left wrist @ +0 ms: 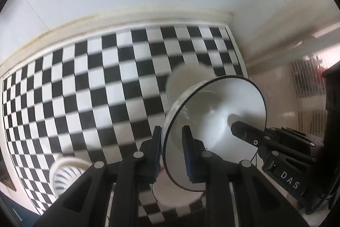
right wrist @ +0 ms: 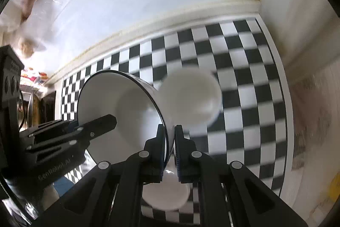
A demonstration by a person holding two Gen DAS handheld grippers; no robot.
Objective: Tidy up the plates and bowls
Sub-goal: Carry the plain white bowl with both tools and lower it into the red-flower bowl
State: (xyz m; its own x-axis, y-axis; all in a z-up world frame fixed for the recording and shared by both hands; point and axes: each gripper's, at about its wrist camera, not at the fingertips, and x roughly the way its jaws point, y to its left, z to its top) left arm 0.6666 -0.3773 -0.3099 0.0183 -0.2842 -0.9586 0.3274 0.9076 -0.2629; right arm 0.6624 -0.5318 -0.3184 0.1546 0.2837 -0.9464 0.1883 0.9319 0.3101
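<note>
A white bowl with a thin black rim (left wrist: 221,112) is held tilted in the air above the checkered table; it also shows in the right wrist view (right wrist: 119,103). My left gripper (left wrist: 173,154) is shut on its rim, one pad inside and one outside. My right gripper (right wrist: 170,150) is shut on the opposite rim; it shows in the left wrist view (left wrist: 246,132). The left gripper shows in the right wrist view (right wrist: 102,123). A plain white bowl (right wrist: 191,97) sits on the table beyond. Another white dish (right wrist: 165,195) lies below the held bowl.
The black-and-white checkered cloth (left wrist: 85,88) covers the table up to a cream wall ledge (left wrist: 127,16). A ribbed white dish (left wrist: 65,176) sits at the lower left. The table's right edge (right wrist: 284,120) borders a pale floor.
</note>
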